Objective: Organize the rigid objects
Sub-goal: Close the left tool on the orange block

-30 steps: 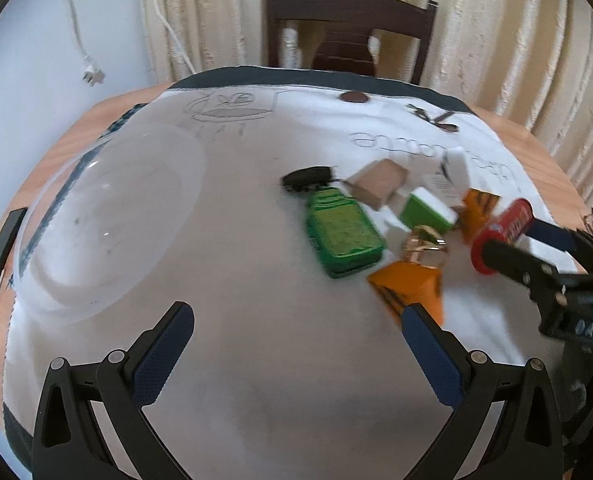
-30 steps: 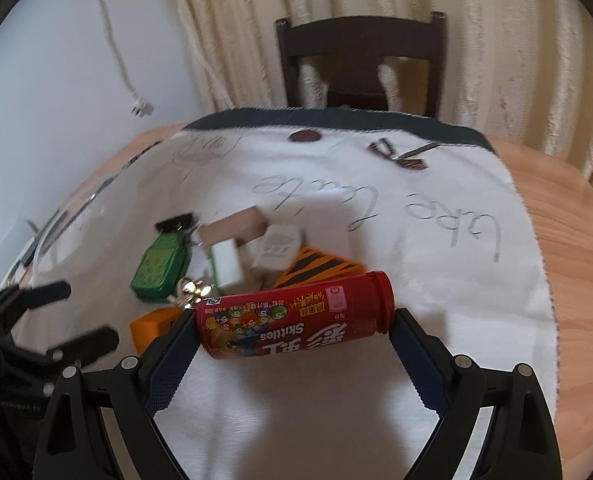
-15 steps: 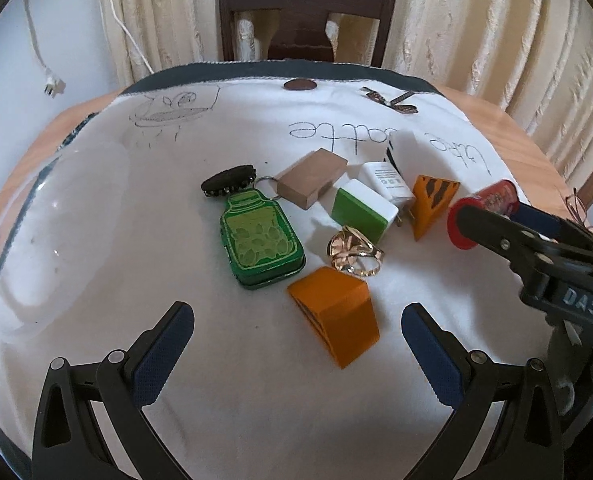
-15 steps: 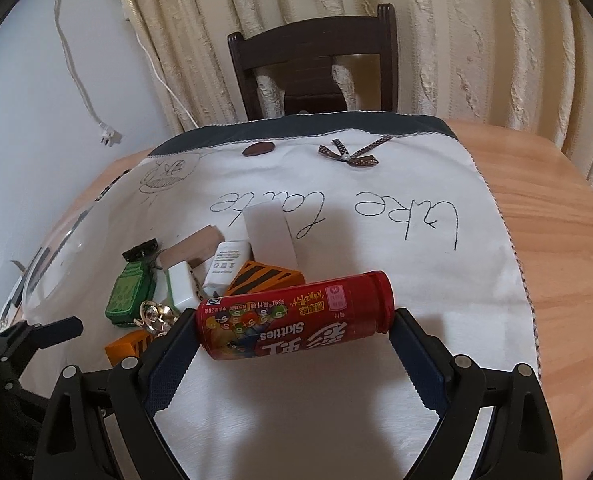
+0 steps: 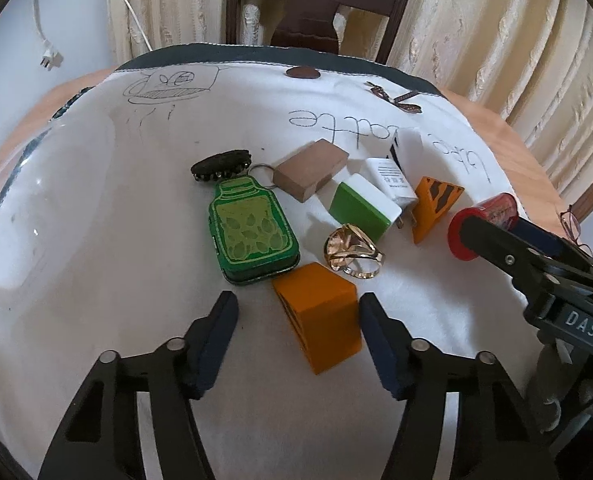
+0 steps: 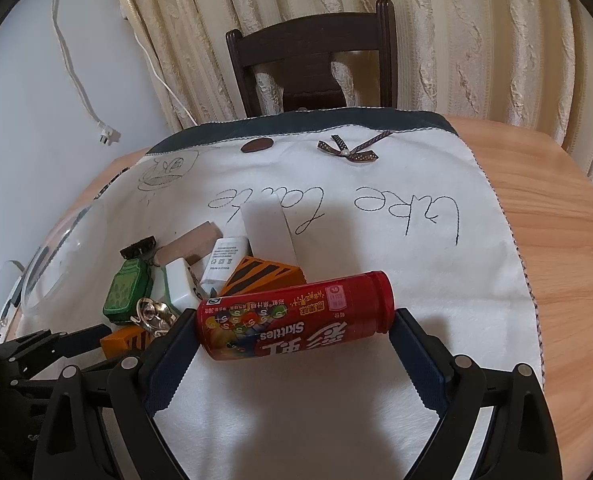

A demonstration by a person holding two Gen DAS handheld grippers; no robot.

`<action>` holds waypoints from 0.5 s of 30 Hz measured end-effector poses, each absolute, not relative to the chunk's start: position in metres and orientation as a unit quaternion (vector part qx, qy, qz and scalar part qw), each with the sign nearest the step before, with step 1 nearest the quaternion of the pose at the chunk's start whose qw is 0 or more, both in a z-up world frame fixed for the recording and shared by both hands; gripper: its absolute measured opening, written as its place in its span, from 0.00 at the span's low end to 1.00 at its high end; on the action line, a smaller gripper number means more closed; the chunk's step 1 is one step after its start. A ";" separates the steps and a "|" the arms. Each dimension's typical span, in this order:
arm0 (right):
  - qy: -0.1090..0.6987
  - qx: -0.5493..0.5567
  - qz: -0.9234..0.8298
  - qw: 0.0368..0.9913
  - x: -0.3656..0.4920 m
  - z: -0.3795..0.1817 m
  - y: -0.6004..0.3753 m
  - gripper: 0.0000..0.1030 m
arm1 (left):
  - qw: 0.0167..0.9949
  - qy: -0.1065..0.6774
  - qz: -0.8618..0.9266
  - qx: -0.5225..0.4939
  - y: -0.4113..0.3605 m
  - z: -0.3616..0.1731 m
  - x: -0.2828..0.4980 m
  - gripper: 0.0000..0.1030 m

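I'm seeing the left hand-held gripper (image 5: 296,326) showing black arms, navy pads, silver screws, right hand-held gripper (image 6: 294,354) wearing white "DAS" lettering

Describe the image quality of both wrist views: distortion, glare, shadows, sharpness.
Left wrist view: strong fisheye bending with dark corners; the clear bowl shows faint glints on its rim; the orange block between the left gripper fingers is sharp. Right wrist view: same curvature; the right gripper and red Skittles tube cast soft shadows on the white cloth; print legible.
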State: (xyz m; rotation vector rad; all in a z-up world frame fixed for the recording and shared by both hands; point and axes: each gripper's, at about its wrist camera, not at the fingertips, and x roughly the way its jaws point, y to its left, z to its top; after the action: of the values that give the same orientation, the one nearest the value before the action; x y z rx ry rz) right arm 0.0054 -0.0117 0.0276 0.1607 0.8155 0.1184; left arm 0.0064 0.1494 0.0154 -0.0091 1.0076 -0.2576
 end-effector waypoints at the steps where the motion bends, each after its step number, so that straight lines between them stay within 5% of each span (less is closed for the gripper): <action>1: 0.395 0.077 0.057 0.913 0.005 0.027 -0.012 0.93 | 0.867 0.481 -0.127 -0.005 0.149 0.016 0.005 0.54; 5: 0.395 0.076 0.056 0.914 0.005 0.027 -0.012 0.93 | 0.866 0.478 -0.146 -0.006 0.147 0.018 0.000 0.37; 15: 0.393 0.073 0.058 0.915 0.005 0.028 -0.010 0.93 | 0.870 0.470 -0.148 -0.002 0.153 0.023 -0.010 0.32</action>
State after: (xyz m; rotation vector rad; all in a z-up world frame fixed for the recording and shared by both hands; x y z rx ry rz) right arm 0.0055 -0.0101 0.0281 0.1499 0.8093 0.1192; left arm -0.0104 0.1528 0.0228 -0.0042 0.9838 -0.3105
